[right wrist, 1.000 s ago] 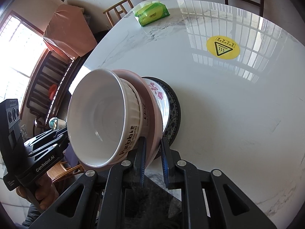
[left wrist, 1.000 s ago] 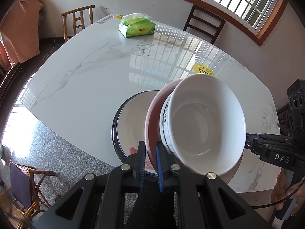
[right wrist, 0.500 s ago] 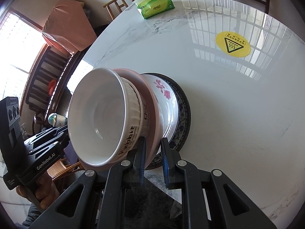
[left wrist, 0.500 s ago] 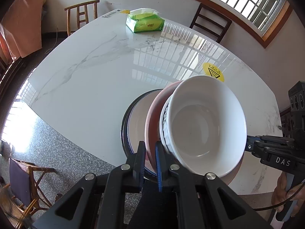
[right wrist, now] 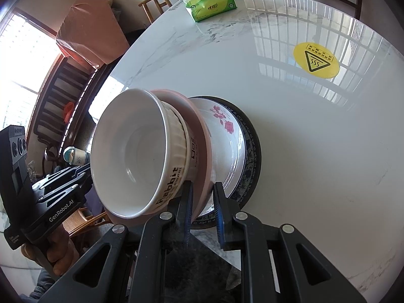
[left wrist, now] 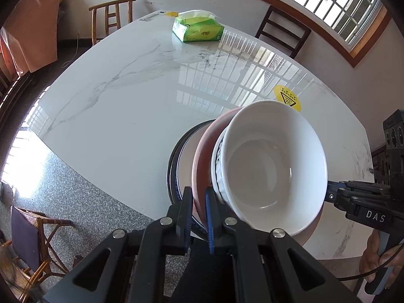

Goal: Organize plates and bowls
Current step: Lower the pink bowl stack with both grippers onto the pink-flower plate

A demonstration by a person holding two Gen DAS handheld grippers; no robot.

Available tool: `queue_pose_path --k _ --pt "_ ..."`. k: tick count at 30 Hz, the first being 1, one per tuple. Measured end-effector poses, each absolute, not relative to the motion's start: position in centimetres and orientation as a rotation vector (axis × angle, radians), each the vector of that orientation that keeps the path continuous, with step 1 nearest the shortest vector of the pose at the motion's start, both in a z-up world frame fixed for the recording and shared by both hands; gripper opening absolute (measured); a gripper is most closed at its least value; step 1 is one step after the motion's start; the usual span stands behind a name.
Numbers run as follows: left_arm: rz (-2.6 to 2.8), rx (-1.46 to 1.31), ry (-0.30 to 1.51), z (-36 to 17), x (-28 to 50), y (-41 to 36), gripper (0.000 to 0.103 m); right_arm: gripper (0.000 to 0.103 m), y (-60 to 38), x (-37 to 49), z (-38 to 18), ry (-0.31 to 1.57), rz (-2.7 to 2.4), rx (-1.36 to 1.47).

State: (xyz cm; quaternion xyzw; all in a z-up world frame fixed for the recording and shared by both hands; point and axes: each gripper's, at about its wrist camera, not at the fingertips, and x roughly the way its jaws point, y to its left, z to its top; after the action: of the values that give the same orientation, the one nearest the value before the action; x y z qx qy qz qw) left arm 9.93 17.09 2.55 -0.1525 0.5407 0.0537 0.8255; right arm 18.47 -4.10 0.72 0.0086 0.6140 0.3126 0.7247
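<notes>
Left wrist view: the left gripper (left wrist: 197, 203) pinches the rim of a pink plate (left wrist: 200, 161) with a white bowl (left wrist: 272, 166) sitting in it. From the other side, the right gripper (right wrist: 203, 197) pinches the same pink rim. Just behind sits a flowered plate (right wrist: 227, 136) on a dark plate (right wrist: 253, 149), near the table (left wrist: 131, 85) edge. Farther back lie a yellow sticker (right wrist: 316, 60) and a green tissue pack (left wrist: 198, 29).

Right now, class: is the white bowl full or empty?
Empty. The white bowl shows a bare, clean inside in both wrist views. It sits on the pink plate, which both grippers clamp.
</notes>
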Motion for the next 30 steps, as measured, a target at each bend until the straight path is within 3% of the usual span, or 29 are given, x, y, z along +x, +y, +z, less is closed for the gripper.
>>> queue_pose_path --k 30 --pt "0.122 -0.322 1.17 2.17 10.34 17.1 0.008 0.017 -4.13 18.93 -0.03 1.37 0.696 0.032"
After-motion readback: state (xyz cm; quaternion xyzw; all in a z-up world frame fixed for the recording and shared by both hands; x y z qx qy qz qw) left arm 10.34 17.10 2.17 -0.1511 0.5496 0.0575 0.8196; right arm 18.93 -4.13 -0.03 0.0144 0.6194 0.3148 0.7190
